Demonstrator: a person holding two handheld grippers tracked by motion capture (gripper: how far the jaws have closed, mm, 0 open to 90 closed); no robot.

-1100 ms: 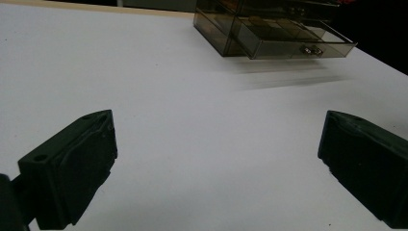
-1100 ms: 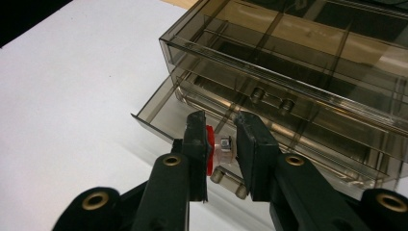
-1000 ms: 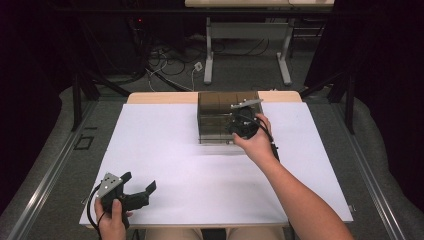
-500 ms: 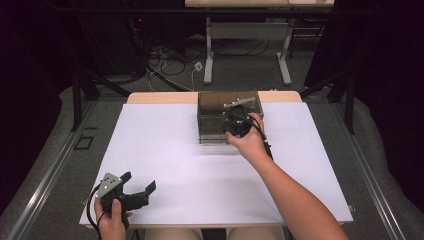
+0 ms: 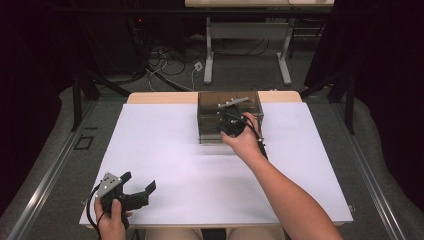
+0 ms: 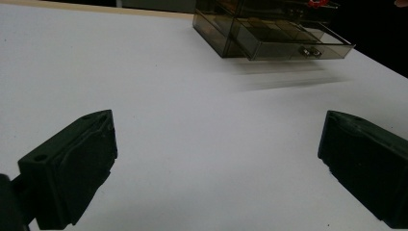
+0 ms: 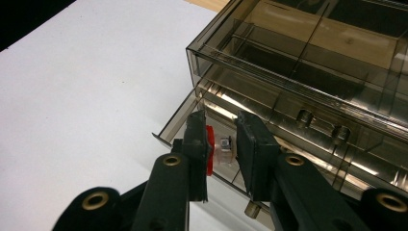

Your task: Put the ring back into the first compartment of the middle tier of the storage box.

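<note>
A smoky transparent drawer box (image 5: 210,116) stands at the back middle of the white table. Its lower drawer (image 7: 179,124) is pulled out, and its small knob (image 6: 308,50) faces the person. My right gripper (image 7: 220,121) hovers over that open drawer (image 6: 284,41), shut on a small red-and-clear item (image 7: 217,153). In the high view the right gripper (image 5: 229,122) sits in front of the box, under the person's hand. My left gripper (image 5: 138,181) rests near the front left edge, open, with nothing between its jaws (image 6: 216,159).
White paper (image 5: 165,150) covers the table, with a wooden strip (image 5: 160,97) along the back edge. The upper trays of the box (image 7: 308,53) are split by dividers. Cables and a desk frame (image 5: 210,55) lie on the floor beyond.
The right gripper has shifted slightly to the left over the box front. The left gripper has stayed where it was.
</note>
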